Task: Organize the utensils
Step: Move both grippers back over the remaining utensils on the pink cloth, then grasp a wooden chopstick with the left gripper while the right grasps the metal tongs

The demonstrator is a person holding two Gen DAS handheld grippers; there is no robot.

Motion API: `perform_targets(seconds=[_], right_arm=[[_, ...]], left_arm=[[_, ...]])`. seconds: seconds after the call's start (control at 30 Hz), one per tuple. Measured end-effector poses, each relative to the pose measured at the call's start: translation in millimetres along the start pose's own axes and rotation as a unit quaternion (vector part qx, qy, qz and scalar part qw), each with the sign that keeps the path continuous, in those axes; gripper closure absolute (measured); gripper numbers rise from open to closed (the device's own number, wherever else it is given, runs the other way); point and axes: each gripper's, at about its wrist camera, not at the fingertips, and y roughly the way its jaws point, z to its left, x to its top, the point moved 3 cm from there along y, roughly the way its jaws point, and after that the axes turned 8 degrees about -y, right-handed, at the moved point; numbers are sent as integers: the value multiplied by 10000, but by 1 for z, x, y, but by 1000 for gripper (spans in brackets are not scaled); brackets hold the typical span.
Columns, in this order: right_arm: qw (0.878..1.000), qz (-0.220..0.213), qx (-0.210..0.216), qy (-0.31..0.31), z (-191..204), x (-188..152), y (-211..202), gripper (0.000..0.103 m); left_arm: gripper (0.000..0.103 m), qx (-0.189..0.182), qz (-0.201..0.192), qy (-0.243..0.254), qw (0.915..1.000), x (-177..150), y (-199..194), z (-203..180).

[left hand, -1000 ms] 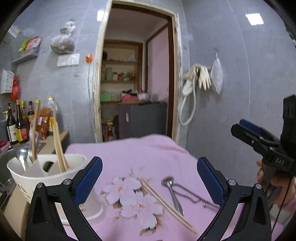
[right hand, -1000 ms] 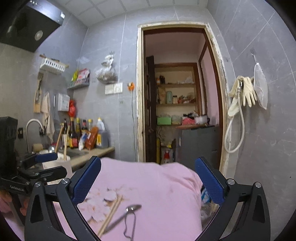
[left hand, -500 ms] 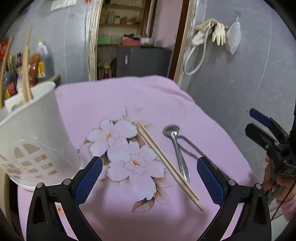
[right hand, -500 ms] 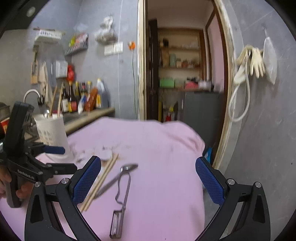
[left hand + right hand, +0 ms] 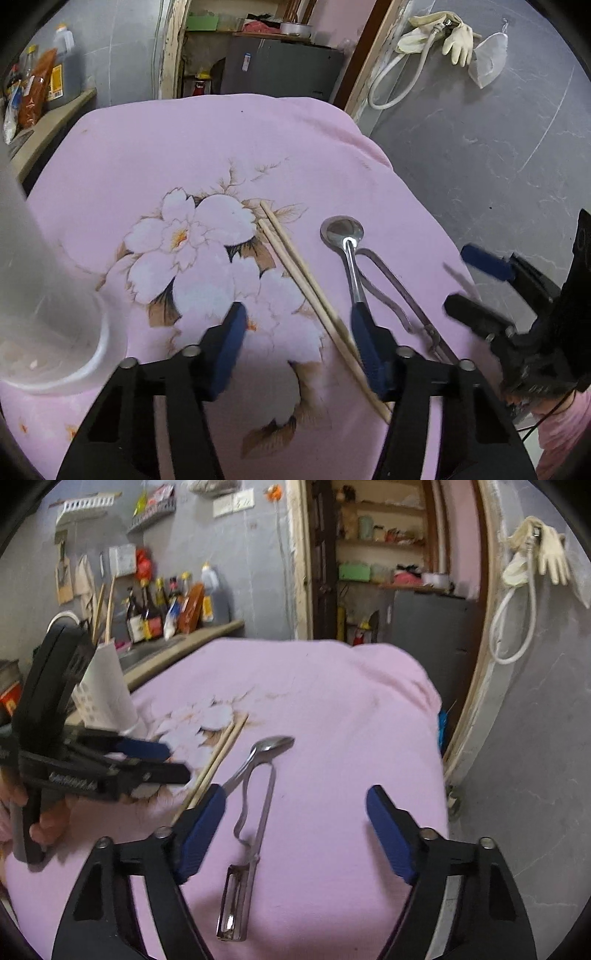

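— While the white holder (image 5: 48,295) stands at the cloth's left edge, where's the left gripper (image 5: 297,347)?
— Spread apart over the chopsticks (image 5: 295,262), gripping nothing. Spoon (image 5: 349,254) and peeler (image 5: 251,834) lie just right; the right gripper (image 5: 295,834) gapes too.

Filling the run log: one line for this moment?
left gripper: open over wooden chopsticks | right gripper: open above metal peeler | metal spoon: on pink cloth
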Motion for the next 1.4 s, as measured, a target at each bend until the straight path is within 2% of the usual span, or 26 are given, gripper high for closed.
perform_targets(seconds=[0.07, 0.17, 0.37, 0.7, 0.97, 1.2, 1.4], right_arm=[[9999, 135, 93, -36, 2, -1, 7, 44], [9992, 326, 215, -79, 5, -2, 16, 54], [9982, 502, 308, -118, 9, -1, 25, 59], [9973, 621, 277, -259, 14, 4, 37, 64], [9951, 783, 178, -583, 23, 6, 44, 64], [9906, 1108, -175, -788, 26, 13, 58, 78], [9921, 1179, 16, -420, 18, 12, 52, 82]], left_arm=[[69, -52, 71, -69, 9999, 3, 2, 1], [80, -106, 242, -239, 9994, 9, 12, 5], [92, -153, 356, -495, 9980, 19, 18, 13], [92, -155, 457, -509, 9975, 31, 27, 12], [99, -7, 490, -588, 9971, 34, 31, 13], [100, 62, 734, -579, 9956, 32, 25, 13], [100, 159, 741, -410, 9963, 17, 11, 11]])
